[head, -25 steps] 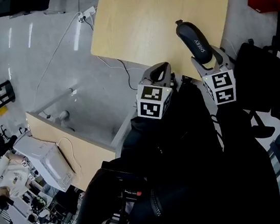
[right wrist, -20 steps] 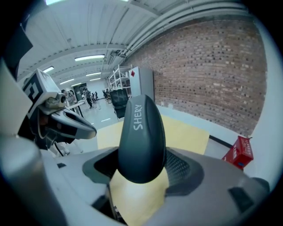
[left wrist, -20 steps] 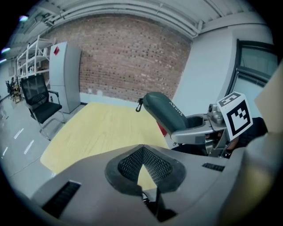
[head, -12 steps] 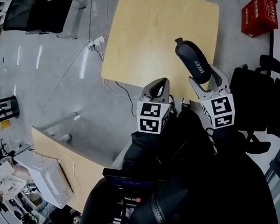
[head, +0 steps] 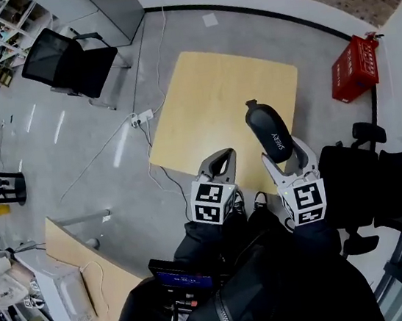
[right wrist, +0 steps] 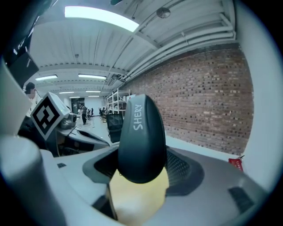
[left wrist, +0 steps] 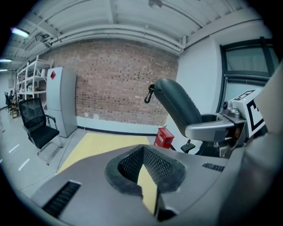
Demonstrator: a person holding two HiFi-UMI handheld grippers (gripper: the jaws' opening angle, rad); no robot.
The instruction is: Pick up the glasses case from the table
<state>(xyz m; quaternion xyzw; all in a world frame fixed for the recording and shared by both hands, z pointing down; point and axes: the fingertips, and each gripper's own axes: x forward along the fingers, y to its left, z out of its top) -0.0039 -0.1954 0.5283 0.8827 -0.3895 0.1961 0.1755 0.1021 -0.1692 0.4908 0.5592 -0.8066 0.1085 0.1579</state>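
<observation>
The dark glasses case (head: 271,131), printed SHERY, sticks out from my right gripper (head: 284,158), which is shut on its near end and holds it in the air above the near right edge of the light wooden table (head: 210,95). In the right gripper view the case (right wrist: 141,137) rises between the jaws of that gripper (right wrist: 139,176). My left gripper (head: 220,163) hangs beside it over the table's near edge, shut, with nothing in it. The left gripper view shows its jaws (left wrist: 143,174) closed and the case (left wrist: 174,106) at the right.
A red crate (head: 353,68) stands on the floor right of the table. A black office chair (head: 69,63) and a grey cabinet (head: 101,7) are at the far left. A power strip with cables (head: 139,118) lies left of the table. Another wooden desk (head: 89,261) is near left.
The view has drawn back and up, so the table looks smaller and farther. The case stays in the right gripper. Both grippers keep their places side by side.
</observation>
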